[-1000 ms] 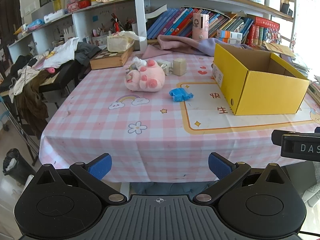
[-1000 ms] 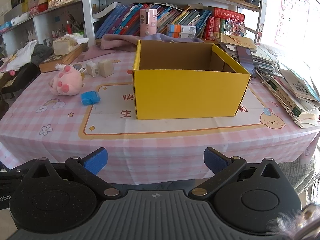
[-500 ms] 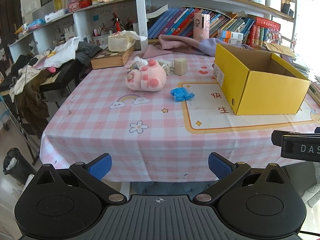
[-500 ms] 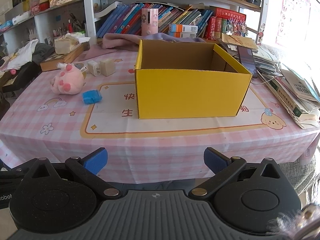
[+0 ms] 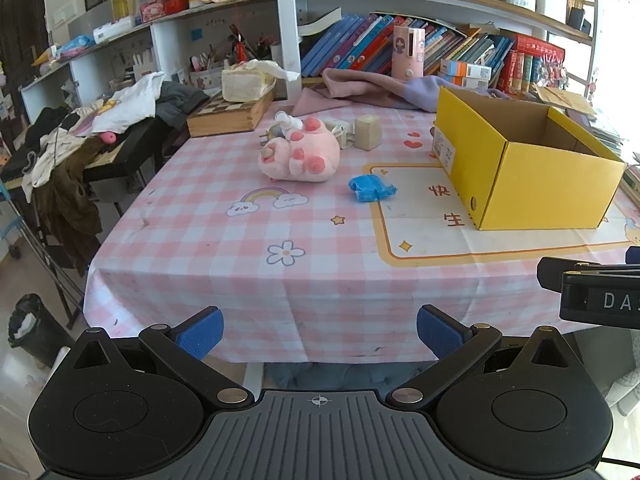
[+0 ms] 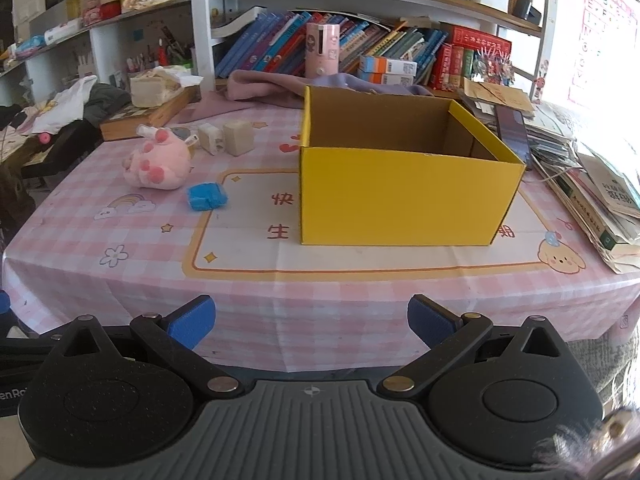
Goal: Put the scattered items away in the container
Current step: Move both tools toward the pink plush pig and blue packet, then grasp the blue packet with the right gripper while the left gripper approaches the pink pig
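An open yellow cardboard box stands on the pink checked tablecloth; its inside looks empty. Left of it lie a pink plush toy, a blue crumpled packet, a beige cube and a white plug adapter. My left gripper is open and empty, short of the table's near edge. My right gripper is open and empty, in front of the box; its body shows in the left wrist view.
A wooden chess box with a tissue pack on it and a pink-purple cloth lie at the table's back. Bookshelves stand behind. Stacked books and papers lie right of the box. A clothes-covered bench stands left.
Both grippers have drifted slightly, so the table scene shifts a little in each view. Both stay open and empty. No object has moved.
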`<state>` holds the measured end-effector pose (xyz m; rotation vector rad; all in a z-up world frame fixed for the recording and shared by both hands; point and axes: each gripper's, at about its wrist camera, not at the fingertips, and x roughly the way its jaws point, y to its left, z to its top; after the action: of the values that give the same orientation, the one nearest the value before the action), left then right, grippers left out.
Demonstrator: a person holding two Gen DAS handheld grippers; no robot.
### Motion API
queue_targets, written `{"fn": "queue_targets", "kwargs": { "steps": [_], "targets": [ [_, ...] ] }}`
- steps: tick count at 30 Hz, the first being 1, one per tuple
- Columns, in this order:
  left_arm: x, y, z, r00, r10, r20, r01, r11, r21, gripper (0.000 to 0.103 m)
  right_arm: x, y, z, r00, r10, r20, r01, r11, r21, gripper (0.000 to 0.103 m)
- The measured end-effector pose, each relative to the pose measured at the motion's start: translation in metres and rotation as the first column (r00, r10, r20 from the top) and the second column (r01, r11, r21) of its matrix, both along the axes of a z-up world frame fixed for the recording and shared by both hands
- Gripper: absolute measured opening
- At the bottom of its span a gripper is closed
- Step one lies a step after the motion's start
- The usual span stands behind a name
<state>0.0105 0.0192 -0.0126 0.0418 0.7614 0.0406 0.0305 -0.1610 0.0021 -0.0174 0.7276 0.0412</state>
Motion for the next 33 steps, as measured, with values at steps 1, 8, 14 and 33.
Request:
{"fn": "queue_targets", "kwargs": {
  "steps": [1, 8, 14, 33],
  "targets": [
    [0.0, 0.0, 0.0, 1.0, 0.0, -0.003, 0.0, 1.0, 0.002, 0.103, 0.0, 0.001, 0.001, 1.0, 0.004, 0.001, -0.004, 1.0, 0.001, 0.103],
    [-0.003, 0.009, 0.003, 1.0, 0.019, -0.003, -0.019, 1.0, -0.002, 0.103, 0.004, 0.014, 0.006, 0.997, 0.073, 0.006, -0.073, 0.997, 0.014, 0.103],
    [-0.006, 0.021, 0.004, 0.998, 0.062, -0.004, -0.062, 0.998, -0.025, 0.103, 0.004, 0.03, 0.012, 0.986, 0.168, 0.023, -0.168, 0.986, 0.013, 0.102],
    [0.01, 0.049, 0.005, 0.989, 0.145, 0.021, -0.144, 0.989, -0.035, 0.103, 0.033, 0.054, 0.011, 0.964, 0.264, 0.036, -0.266, 0.962, 0.059, 0.092]
  ]
}}
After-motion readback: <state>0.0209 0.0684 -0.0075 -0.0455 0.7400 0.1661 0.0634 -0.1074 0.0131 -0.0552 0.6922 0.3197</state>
